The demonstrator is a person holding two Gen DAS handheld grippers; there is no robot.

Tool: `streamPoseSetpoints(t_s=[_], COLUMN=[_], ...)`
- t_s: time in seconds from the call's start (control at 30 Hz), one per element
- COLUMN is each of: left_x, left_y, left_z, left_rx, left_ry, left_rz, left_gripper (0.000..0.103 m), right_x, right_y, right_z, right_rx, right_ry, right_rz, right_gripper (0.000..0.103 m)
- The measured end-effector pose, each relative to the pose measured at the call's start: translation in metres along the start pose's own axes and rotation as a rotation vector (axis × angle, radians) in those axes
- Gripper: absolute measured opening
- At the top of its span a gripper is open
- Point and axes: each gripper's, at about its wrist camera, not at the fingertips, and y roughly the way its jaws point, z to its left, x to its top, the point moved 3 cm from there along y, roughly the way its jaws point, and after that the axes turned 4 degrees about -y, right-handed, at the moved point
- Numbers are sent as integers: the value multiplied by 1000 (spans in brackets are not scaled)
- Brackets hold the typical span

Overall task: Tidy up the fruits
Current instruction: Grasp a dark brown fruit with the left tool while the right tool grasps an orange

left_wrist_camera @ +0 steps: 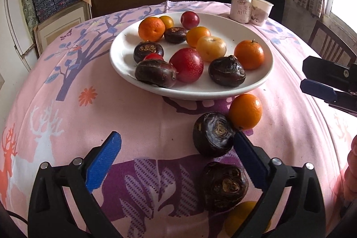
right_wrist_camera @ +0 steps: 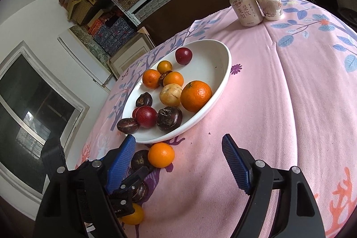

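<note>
At the tabletop's far edge a white drink can (right_wrist_camera: 245, 8) carries the big Chinese characters 莱阳 and 梨饮; its smaller print is unreadable, as is the paper cup's (right_wrist_camera: 268, 2) writing.

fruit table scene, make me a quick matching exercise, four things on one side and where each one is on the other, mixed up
Things:
1. drink can
2. red plum
3. dark water chestnut
4. left claw

Places:
A. on the white plate
B. on the cloth, against the left claw's right finger
C. beside the paper cup
D. open above the pink cloth

Pairs: 1-C, 2-A, 3-B, 4-D
</note>
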Motion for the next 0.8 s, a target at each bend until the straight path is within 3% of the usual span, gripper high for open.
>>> streamPoseSetpoints(t_s=[0.1, 0.2, 0.23, 0.37, 0.6, 0.8], left_x=[3, 3, 3, 3, 3, 10], left_y=[0, -7, -8, -12, -7, -3], left_z=[0, 14, 22, 40, 21, 22], left_rx=[28, 203, 218, 154, 164, 141], left_ry=[14, 55, 38, -65, 16, -7], left_rz=[-12, -70, -66, -51, -51, -56], left_gripper=[99, 99, 99, 99, 99, 99], right_x=[0, -2, -2, -9, -19, -21], right_y=[1, 3, 3, 13, 31, 47], right_z=[2, 4, 5, 12, 22, 26], right_rx=[1, 1, 2, 18, 8, 1], right_ry=[-7, -18, -22, -45, -83, -82], right_rz=[6, 16, 21, 64, 121, 152], right_gripper=[80, 80, 80, 80, 79, 64])
